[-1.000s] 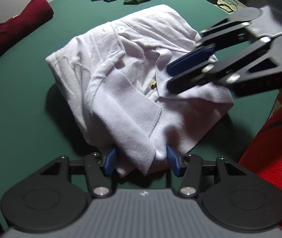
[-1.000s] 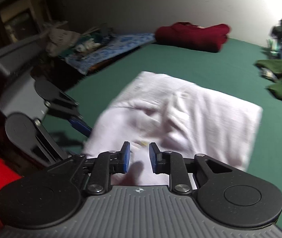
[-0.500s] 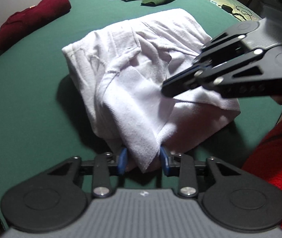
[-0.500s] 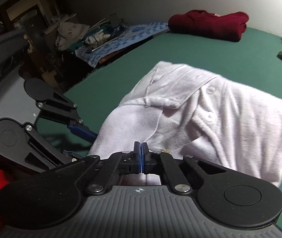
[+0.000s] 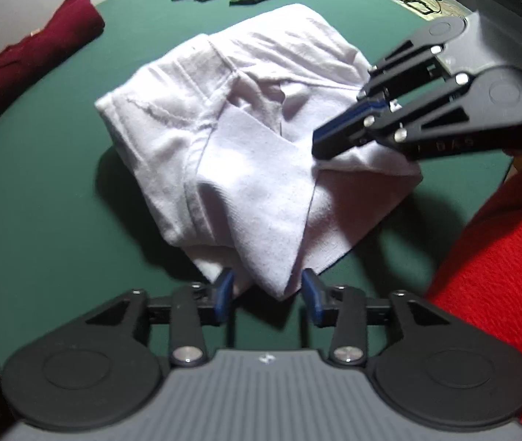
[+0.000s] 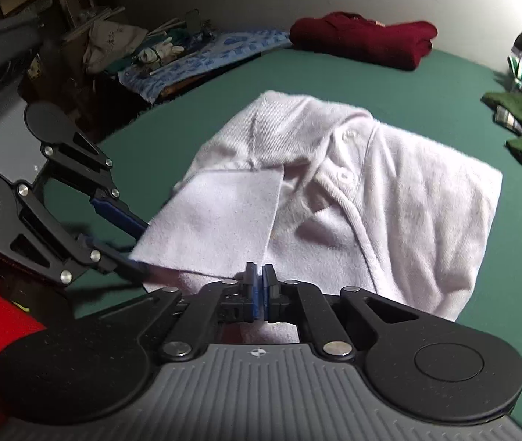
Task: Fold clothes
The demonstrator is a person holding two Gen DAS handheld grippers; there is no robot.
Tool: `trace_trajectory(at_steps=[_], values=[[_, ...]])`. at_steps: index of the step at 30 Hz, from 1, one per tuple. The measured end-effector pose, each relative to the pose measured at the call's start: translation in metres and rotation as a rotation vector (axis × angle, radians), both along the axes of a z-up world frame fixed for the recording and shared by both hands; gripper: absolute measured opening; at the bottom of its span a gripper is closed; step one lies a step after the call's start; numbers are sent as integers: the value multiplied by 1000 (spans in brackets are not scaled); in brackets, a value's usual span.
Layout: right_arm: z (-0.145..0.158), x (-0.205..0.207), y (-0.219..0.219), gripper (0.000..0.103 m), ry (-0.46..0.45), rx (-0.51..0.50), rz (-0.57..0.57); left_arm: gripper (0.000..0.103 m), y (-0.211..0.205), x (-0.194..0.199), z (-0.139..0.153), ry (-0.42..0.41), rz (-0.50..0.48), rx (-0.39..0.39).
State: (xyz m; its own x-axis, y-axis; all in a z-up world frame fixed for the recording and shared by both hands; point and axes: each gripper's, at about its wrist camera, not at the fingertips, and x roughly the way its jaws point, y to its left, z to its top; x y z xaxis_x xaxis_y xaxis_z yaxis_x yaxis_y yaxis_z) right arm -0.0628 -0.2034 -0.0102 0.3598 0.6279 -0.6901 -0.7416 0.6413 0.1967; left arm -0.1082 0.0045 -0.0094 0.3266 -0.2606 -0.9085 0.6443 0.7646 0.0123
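Final tidying of white shirt (image 5: pixel 246 154), folded on green table (image 5: pixel 51 220): left gripper (image 5: pixel 266 294) opening around near corner, right gripper (image 6: pixel 260 286) pinched shut at edge; next, release and set aside.

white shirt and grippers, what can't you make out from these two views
- Right gripper: whether it pinches the white shirt; right wrist view, its own body hides the tips.
- Left gripper: jaws opening around a shirt corner; contact unclear, left wrist view blurred.
- Shirt's underside: hidden against the green table.
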Motion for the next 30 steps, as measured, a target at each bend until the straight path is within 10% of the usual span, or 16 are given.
trace_trajectory(at_steps=[8,15,25,30], values=[[-3,15,21,9,-5,51,13,39,5,25,28,-81,60,-169],[-16,20,7,8,50,11,-38,40,-16,33,-20,-46,9,-80],[18,59,-47,19,-116,124,-381,51,-1,68,32,-188,12,-146],[-4,85,-37,19,-149,48,-425,51,-16,123,9,-191,53,-126]])
